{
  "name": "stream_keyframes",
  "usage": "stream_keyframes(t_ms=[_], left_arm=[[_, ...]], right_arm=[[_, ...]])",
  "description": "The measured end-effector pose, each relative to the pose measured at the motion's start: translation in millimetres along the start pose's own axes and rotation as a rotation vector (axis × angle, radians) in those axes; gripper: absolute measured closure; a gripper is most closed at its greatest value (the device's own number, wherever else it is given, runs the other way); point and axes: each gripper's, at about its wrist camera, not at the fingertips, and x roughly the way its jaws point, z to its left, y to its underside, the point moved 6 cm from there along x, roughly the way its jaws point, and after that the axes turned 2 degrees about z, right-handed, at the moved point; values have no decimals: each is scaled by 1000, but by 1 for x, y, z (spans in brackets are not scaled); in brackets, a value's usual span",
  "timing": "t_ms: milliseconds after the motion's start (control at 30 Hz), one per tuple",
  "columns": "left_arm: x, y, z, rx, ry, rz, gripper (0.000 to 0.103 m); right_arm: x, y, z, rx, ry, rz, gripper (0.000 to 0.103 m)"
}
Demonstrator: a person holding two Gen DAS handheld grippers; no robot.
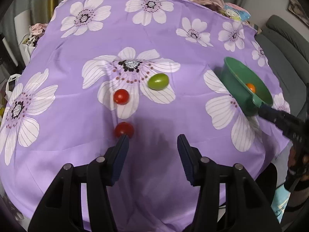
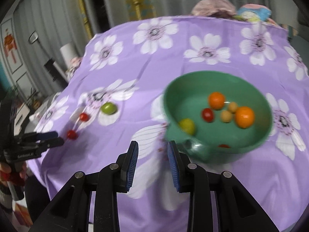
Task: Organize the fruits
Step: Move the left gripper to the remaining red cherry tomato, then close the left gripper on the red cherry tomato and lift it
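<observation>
My left gripper (image 1: 152, 137) stands open just above the purple flowered cloth (image 1: 77, 116), nothing between its fingers. A red tomato (image 1: 124, 129) lies right beyond its left fingertip. Further off lie a second red tomato (image 1: 121, 96) and a green oval fruit (image 1: 158, 81). The green bowl (image 2: 218, 77) at the right holds several fruits, among them an orange one (image 2: 244, 117). My right gripper (image 2: 152, 147) shows a narrow gap with only cloth in it. Its right finger sits beside the bowl's handle (image 2: 195, 147); I cannot tell whether they touch.
Crumpled fabric and a cartoon-printed item (image 1: 235, 13) lie at the table's far edge. A grey chair (image 1: 280, 38) stands off the right side, bags (image 1: 11, 83) off the left. A person's hand (image 2: 9, 172) holds the left gripper (image 2: 59, 137).
</observation>
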Motion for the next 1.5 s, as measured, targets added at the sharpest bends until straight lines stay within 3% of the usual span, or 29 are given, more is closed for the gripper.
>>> stream_keyframes(t_ms=[133, 600, 700, 833, 867, 1067, 1200, 1500], left_arm=[[10, -3, 8, 19, -60, 2, 53], [42, -14, 24, 19, -80, 79, 55], [45, -17, 26, 21, -82, 84, 57], [55, -17, 28, 30, -106, 112, 76], [58, -16, 28, 36, -111, 123, 75], [60, -18, 31, 11, -62, 107, 75], [51, -18, 31, -21, -11, 87, 75], [11, -14, 43, -52, 8, -2, 75]], right_arm=[[6, 2, 21, -54, -19, 28, 71], [27, 2, 45, -96, -48, 88, 71], [31, 0, 46, -95, -55, 92, 71], [37, -3, 48, -99, -60, 99, 71], [38, -4, 48, -101, -61, 101, 71], [48, -8, 52, -108, -73, 120, 71], [60, -14, 64, -100, -138, 144, 71], [101, -31, 113, -127, -288, 180, 71]])
